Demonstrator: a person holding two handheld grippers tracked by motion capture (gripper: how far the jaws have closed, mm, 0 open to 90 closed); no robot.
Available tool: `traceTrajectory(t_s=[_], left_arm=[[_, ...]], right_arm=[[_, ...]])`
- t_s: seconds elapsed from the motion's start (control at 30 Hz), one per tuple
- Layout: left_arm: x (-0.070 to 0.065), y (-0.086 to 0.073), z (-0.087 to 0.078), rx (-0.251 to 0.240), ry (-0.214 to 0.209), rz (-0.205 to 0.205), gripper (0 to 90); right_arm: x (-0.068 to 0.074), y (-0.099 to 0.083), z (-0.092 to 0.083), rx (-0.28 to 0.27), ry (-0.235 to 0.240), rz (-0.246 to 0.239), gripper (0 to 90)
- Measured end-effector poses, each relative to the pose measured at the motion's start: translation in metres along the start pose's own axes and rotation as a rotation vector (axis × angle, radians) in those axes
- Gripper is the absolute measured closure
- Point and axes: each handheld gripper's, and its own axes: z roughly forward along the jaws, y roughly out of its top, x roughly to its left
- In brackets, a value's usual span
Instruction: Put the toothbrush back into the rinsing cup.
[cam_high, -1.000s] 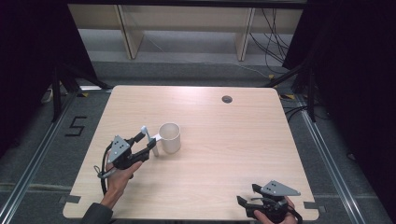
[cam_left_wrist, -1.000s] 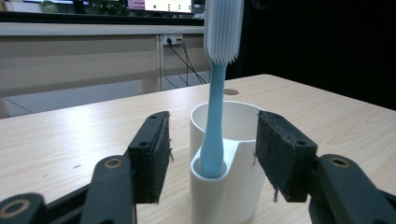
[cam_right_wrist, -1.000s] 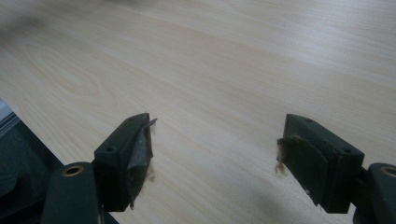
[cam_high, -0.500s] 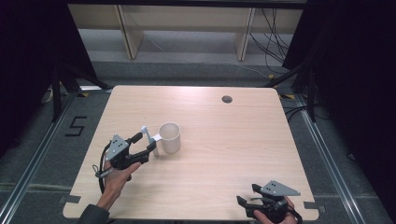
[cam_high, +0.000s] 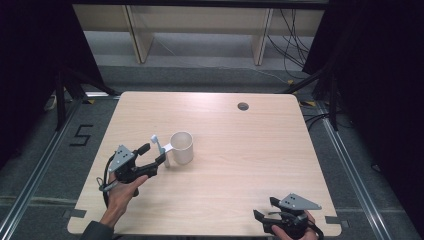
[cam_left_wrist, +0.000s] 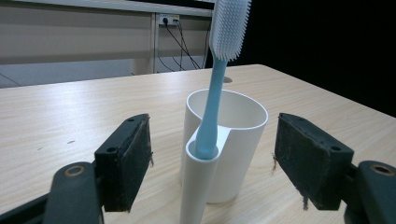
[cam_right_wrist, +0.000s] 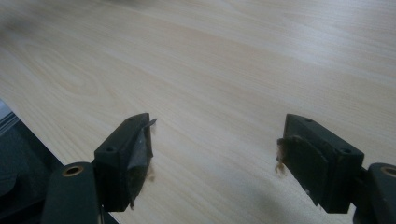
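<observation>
A white cup (cam_high: 181, 147) stands left of the table's middle, with a narrow tube holder on its near side. A light blue toothbrush (cam_left_wrist: 212, 107) stands upright in that tube, bristles on top. My left gripper (cam_high: 154, 153) sits just left of the cup, and its jaws have just been opening. In the left gripper view the tube and brush stand between its pads (cam_left_wrist: 135, 158), which are clear of them on both sides. Near the table's front right corner my right gripper (cam_high: 263, 208) stands open, with bare wood between its jaws (cam_right_wrist: 215, 158).
The light wooden table (cam_high: 260, 145) has a small round hole (cam_high: 243, 106) near its far edge. Beyond it, a low shelf unit (cam_high: 200, 25) stands on the floor with cables beside it. Dark curtains flank both sides.
The left gripper's jaws look a little wider apart beside the cup. Both hands, the cup and the toothbrush stay where they were.
</observation>
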Motion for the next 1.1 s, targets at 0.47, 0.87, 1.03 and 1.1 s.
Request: traceTrajectory(t_s=[0.47,0.87,1.03,1.1], left_arm=[[-0.0002,0.0009,-0.0026,0.012,-0.004,0.005,25.8],[-0.0023,0.0014,-0.0061,0.041,-0.03,0.008,23.9],[-0.0026,0.0014,-0.009,0.041,-0.035,0.01,23.5],[-0.0029,0.0012,-0.0099,0.05,-0.038,0.01,22.9]], right_arm=[[-0.0015,0.0004,-0.0007,0.003,-0.021,-0.026,25.7],[-0.0007,-0.0002,-0.0001,0.006,-0.018,-0.01,25.7],[0.0004,-0.0002,-0.0003,0.01,-0.019,0.003,25.7],[-0.0016,0.0002,-0.0002,0.003,-0.02,-0.029,25.7]])
